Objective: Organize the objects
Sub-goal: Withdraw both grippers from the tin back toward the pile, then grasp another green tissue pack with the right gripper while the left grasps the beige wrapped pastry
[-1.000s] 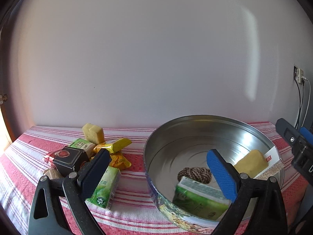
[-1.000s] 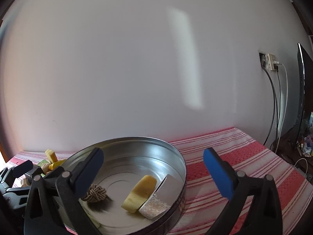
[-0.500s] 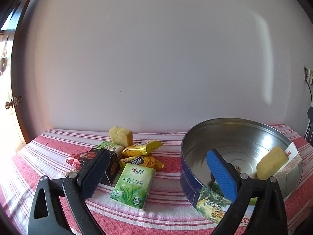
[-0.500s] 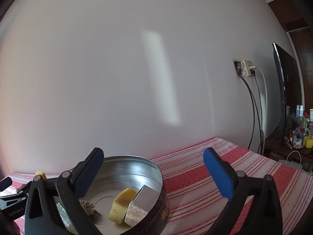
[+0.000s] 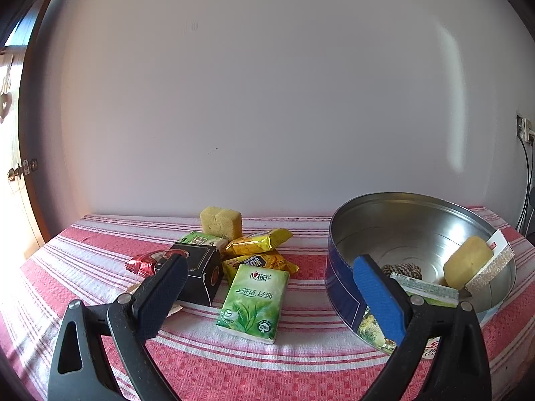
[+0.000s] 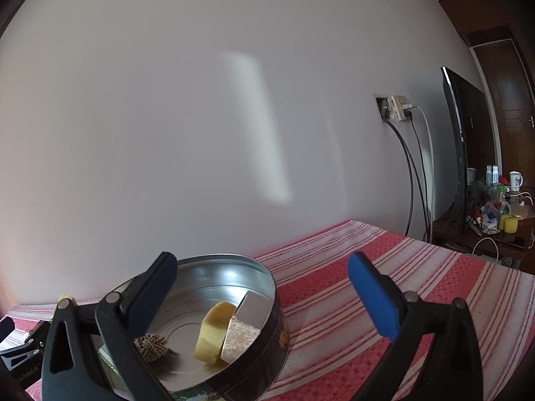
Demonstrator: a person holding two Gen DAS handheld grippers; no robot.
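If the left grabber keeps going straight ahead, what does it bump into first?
Probably the green tissue pack. It lies on the striped cloth right between the open left gripper fingers, nearer than the yellow snack packets behind it. The round tin sits off to the right. Depth is hard to judge.

A round metal tin [image 5: 337, 260] holds a yellow sponge [image 5: 466, 264], a rope ball [image 5: 401, 270] and a tissue pack [image 5: 424, 289]. Left of the tin, a green tissue pack [image 5: 252, 302], yellow snack packets [image 5: 257, 242], a black box [image 5: 200, 272] and another sponge [image 5: 220, 220] are clustered.

Both wrist views low, close over table, facing wall; shared: round tin [image 5: 337, 260] [image 6: 267, 300].
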